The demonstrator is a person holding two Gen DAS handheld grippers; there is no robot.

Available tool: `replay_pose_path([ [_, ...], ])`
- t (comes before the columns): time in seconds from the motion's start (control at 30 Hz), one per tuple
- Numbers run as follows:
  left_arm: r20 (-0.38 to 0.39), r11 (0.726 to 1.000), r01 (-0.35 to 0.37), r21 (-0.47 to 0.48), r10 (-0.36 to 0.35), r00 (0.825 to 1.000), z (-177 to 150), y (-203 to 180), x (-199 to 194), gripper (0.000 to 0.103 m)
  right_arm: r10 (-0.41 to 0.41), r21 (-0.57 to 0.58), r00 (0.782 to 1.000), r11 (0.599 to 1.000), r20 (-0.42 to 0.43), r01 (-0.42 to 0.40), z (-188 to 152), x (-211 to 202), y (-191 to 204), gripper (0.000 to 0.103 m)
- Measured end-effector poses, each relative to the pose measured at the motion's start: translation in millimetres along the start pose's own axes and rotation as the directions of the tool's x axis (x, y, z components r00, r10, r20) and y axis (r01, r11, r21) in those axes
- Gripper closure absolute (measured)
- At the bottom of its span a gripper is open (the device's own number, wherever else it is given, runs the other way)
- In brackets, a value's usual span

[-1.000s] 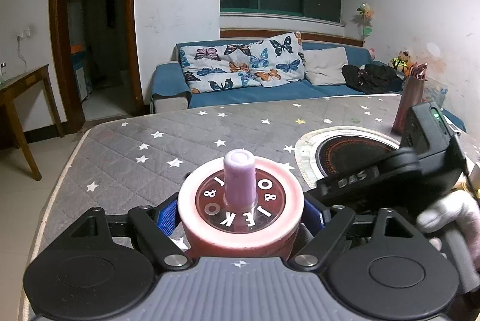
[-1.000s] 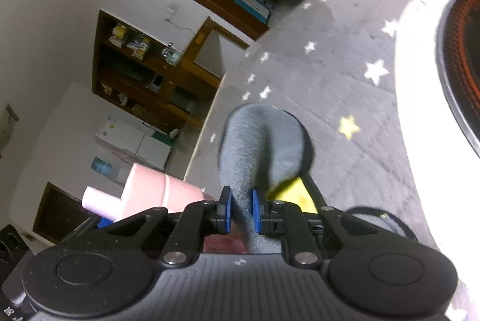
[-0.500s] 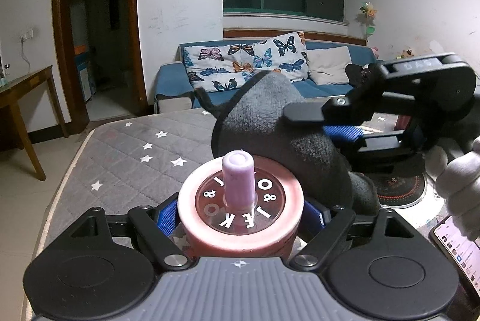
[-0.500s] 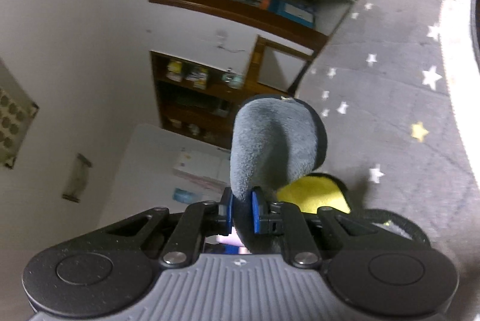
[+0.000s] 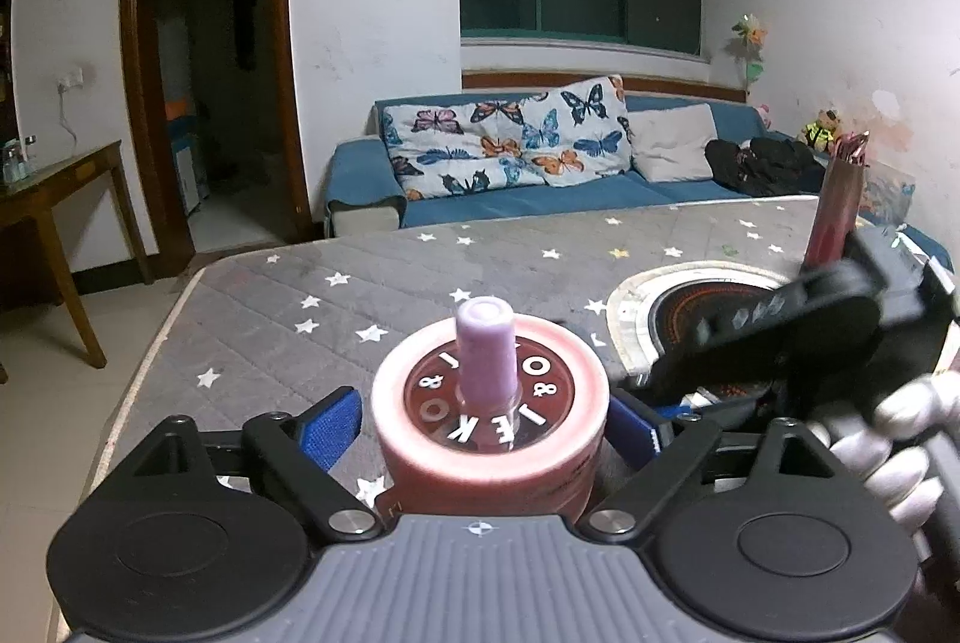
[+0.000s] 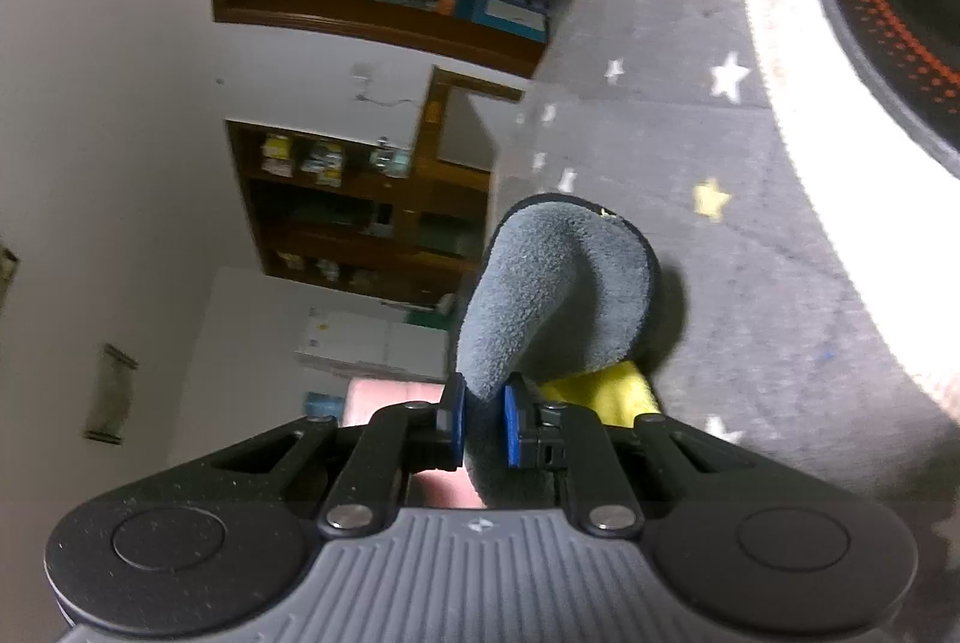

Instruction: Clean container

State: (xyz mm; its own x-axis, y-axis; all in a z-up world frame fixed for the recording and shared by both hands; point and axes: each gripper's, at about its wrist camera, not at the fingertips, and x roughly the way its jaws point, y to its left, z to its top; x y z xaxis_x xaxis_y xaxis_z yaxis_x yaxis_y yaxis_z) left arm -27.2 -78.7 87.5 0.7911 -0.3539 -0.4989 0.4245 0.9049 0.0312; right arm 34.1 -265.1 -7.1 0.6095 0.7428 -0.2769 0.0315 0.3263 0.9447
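Note:
My left gripper is shut on a pink round container with a dark lid, white letters and a lilac spout. It holds the container above the grey star-patterned table. My right gripper is shut on a grey cloth with a yellow underside. In the left wrist view the right gripper shows blurred to the right of the container, held by a white-gloved hand. A pink bit of the container shows just left of the right gripper's fingers.
A round black-and-red hotplate in a white ring lies in the table to the right; it also shows in the right wrist view. A tall pink bottle stands at the far right. A blue sofa lies beyond the table.
Half a second ago the grey cloth was over and behind the container's top. The right gripper has since dropped with it to the container's right side. The left gripper holds still.

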Motion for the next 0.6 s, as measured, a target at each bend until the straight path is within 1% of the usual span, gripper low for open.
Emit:
replay_pose_path([
  [0.1, 0.015, 1.0, -0.016, 0.007, 0.016, 1.0, -1.1, -1.5, -5.6, 0.013, -0.031, 0.015, 1.0, 0.999, -0.001, 0.031, -5.3, -1.9, -4.8, 0.09],
  [0.2, 0.038, 1.0, -0.023, -0.002, 0.023, 0.999, -2.6, -0.5, -13.2, 0.013, -0.023, 0.018, 1.0, 1.0, 0.006, 0.023, -5.9, -4.7, -0.5, 0.09],
  [0.3, 0.054, 1.0, -0.021, -0.015, 0.022, 0.998, -4.7, 1.7, -19.4, 0.014, 0.01, -0.003, 1.0, 1.0, 0.021, -0.01, -4.3, -9.0, 14.5, 0.09],
  [0.37, 0.049, 1.0, -0.013, -0.019, 0.014, 0.999, -6.1, 3.1, -20.0, 0.015, 0.046, -0.022, 0.998, 0.999, 0.032, -0.045, -2.6, -12.1, 27.0, 0.09],
  [0.5, 0.038, 1.0, 0.009, -0.028, -0.008, 0.999, -8.5, 5.4, -18.7, 0.022, 0.124, -0.071, 0.992, 0.99, 0.037, -0.122, 4.5, -13.6, 55.4, 0.09],
  [0.53, 0.038, 1.0, 0.012, -0.026, -0.011, 0.999, -8.7, 5.1, -18.3, 0.026, 0.137, -0.082, 0.99, 0.988, 0.034, -0.134, 7.0, -12.3, 60.4, 0.09],
  [0.6, 0.038, 1.0, 0.014, -0.02, -0.013, 0.999, -9.0, 4.5, -17.5, 0.026, 0.143, -0.098, 0.989, 0.985, 0.028, -0.139, 10.1, -7.6, 66.9, 0.09],
])
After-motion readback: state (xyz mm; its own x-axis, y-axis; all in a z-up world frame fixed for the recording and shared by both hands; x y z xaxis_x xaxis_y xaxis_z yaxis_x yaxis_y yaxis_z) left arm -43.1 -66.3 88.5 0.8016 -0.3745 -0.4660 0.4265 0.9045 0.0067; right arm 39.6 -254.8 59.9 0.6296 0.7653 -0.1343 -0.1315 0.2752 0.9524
